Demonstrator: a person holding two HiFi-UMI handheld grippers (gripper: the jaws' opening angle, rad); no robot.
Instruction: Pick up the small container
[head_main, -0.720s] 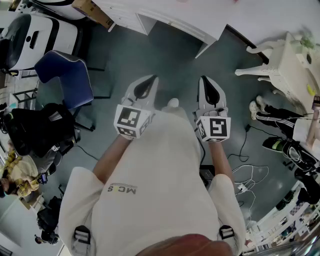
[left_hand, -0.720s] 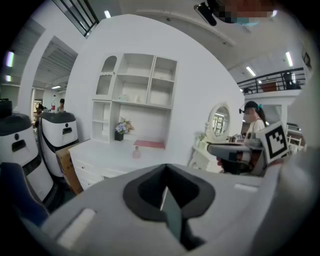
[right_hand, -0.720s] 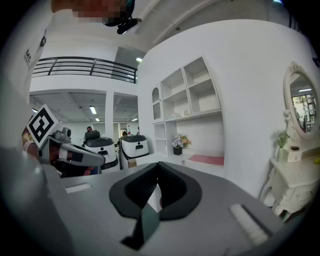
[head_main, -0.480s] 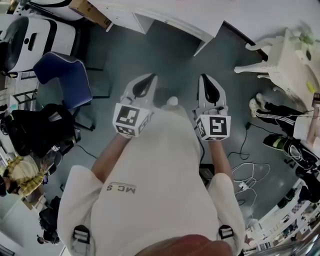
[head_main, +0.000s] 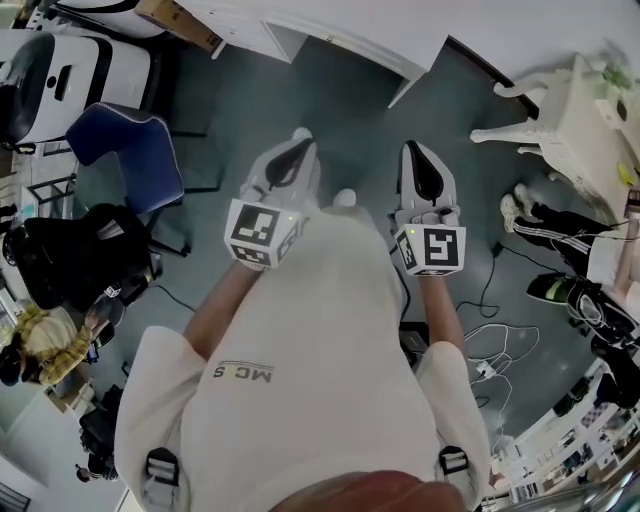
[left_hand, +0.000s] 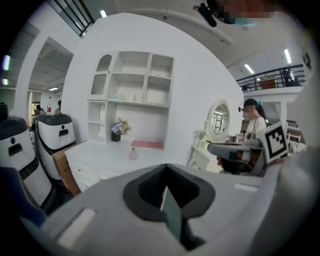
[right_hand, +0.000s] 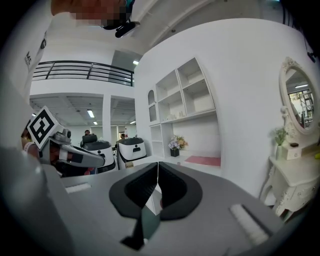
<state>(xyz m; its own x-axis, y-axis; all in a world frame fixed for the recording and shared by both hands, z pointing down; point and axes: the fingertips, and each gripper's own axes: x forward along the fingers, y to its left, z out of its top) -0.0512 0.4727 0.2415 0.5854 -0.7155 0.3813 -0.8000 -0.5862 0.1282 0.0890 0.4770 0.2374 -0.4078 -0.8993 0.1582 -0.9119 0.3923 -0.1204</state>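
I hold both grippers side by side at chest height over the grey floor, pointing at a white desk. The left gripper is shut with nothing in it, its black pads meeting in the left gripper view. The right gripper is also shut and empty, its pads pressed together in the right gripper view. On the desktop, far from both, stand a small pinkish bottle, a pink mat and a flower pot. Neither gripper touches anything.
A white shelf unit rises behind the desk. A white vanity with an oval mirror is at right, with a seated person's legs and floor cables nearby. At left are a blue chair, white machines and a black bag.
Both grippers have edged slightly forward toward the desk, the left one a little more. Both stay shut.
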